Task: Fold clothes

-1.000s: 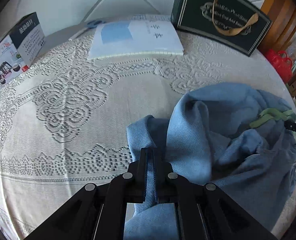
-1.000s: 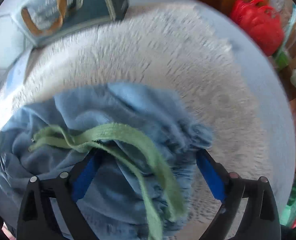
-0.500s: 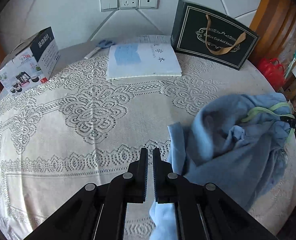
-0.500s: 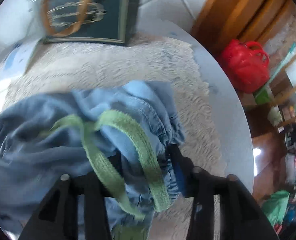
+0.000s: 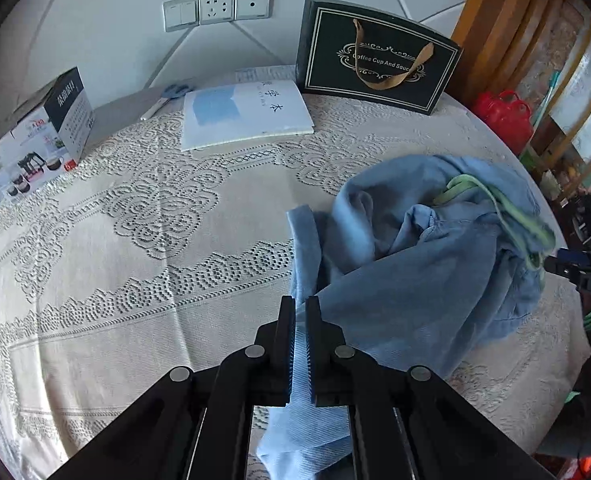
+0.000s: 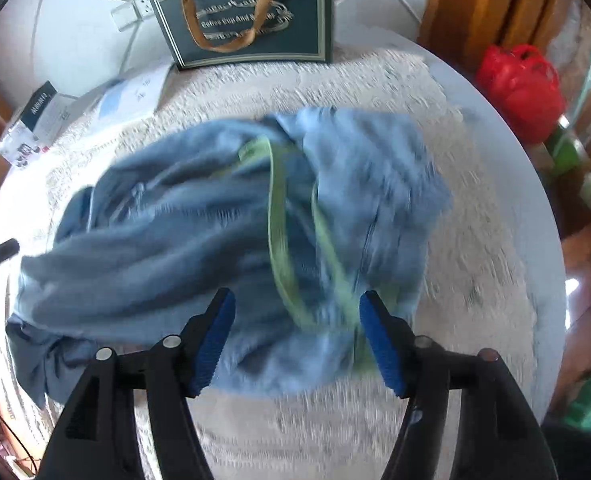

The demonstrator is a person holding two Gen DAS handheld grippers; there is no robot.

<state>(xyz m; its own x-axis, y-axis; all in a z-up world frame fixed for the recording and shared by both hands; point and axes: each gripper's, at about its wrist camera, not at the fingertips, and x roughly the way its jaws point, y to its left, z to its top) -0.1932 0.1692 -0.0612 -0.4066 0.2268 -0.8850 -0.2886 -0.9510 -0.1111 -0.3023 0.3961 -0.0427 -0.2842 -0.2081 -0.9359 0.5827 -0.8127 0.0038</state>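
From the left wrist, the left gripper (image 5: 300, 304) has its jaws pinched on an edge of the crumpled blue garment (image 5: 415, 280), which lies on the right side of the lace tablecloth (image 5: 135, 240), its green drawstring (image 5: 507, 212) on top. From the right wrist, blurred, the right gripper (image 6: 297, 312) stands wide open over the garment (image 6: 199, 240), holding nothing; a dark gift bag (image 6: 247, 16) stands beyond.

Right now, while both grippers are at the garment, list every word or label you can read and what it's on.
"Coffee Cup And Sauc…" on the dark gift bag; the handle hides the ending.
"DAS" on the right hand-held gripper, seen from the left wrist view.
Three handwritten Chinese characters on the white booklet; too unclear to transcribe.
Chinese print on the tea-set box; too small to read.
Nothing legible on the blue garment.
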